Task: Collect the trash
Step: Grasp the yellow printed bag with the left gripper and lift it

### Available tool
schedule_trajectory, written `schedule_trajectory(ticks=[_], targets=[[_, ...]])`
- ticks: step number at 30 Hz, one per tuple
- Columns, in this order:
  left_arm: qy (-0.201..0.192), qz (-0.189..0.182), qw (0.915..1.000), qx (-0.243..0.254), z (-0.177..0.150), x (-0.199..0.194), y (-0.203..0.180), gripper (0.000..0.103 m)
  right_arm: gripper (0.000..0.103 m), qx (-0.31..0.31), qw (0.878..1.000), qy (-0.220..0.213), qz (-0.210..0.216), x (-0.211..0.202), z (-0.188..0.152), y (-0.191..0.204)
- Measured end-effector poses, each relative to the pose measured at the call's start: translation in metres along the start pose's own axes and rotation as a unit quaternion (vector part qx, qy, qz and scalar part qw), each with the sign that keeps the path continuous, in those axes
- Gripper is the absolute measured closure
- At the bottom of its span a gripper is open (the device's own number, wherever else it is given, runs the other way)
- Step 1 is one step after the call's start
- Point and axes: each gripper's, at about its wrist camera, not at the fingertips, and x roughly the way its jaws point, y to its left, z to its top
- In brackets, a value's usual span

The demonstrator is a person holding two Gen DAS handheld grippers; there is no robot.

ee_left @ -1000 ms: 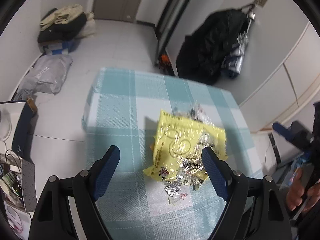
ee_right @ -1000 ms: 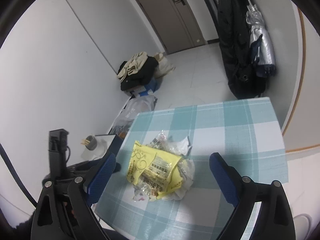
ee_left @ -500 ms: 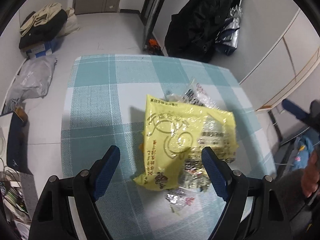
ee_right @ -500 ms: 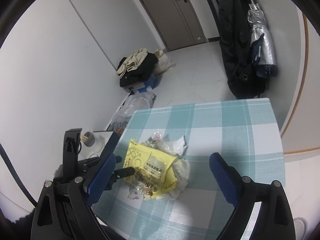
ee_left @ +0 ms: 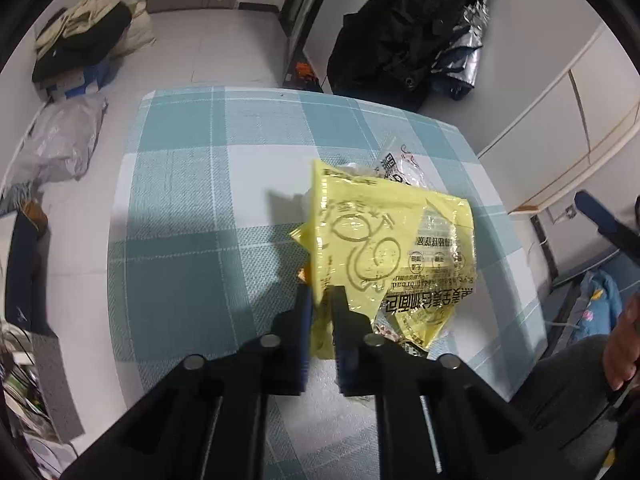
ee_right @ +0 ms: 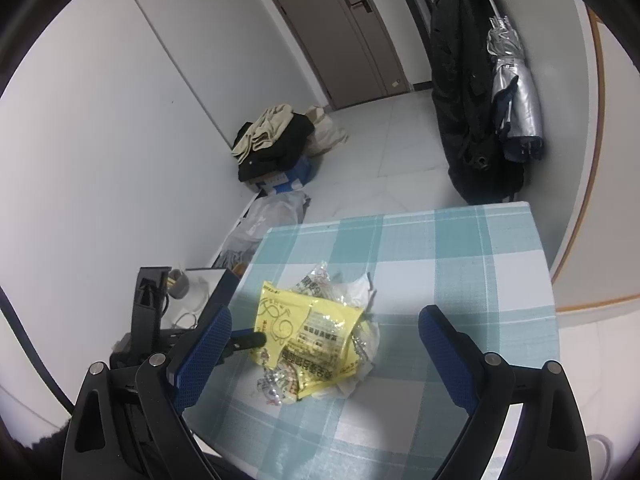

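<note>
From my seat, the table [ee_right: 460, 272] offers wide bare checked cloth on the far half and along my right side, so a claw could pass there freely. The trash heap, with its yellow wrapper [ee_left: 384, 248] and clear wrappers [ee_right: 332, 280] on crumpled white paper [ee_right: 360, 292], blocks the middle near the left edge. My left claw [ee_left: 322, 300], clamped on the yellow wrapper's edge, fills that side's approach. My right claw [ee_right: 324, 356] hangs spread wide above the near edge, nothing between its fingers. A black coat [ee_right: 460, 100] and folded umbrella [ee_right: 516, 100] hang beyond the far corner
</note>
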Motion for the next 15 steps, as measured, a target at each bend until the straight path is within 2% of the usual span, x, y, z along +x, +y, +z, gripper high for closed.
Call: schedule_trajectory(ticks=[9,15], targets=[[-0.045,-0.040,0.9980,-0.020,0.004,-0.027,-0.002,0.103,0.008,0.010,1.000,-0.007,-0.008,-0.006,0.000,-0.002],[-0.101,-0.078,0.9905,-0.051,0.011,-0.049,0.005,0.103,0.008,0.011,1.000,-0.014,-0.019,-0.010,-0.001,-0.002]])
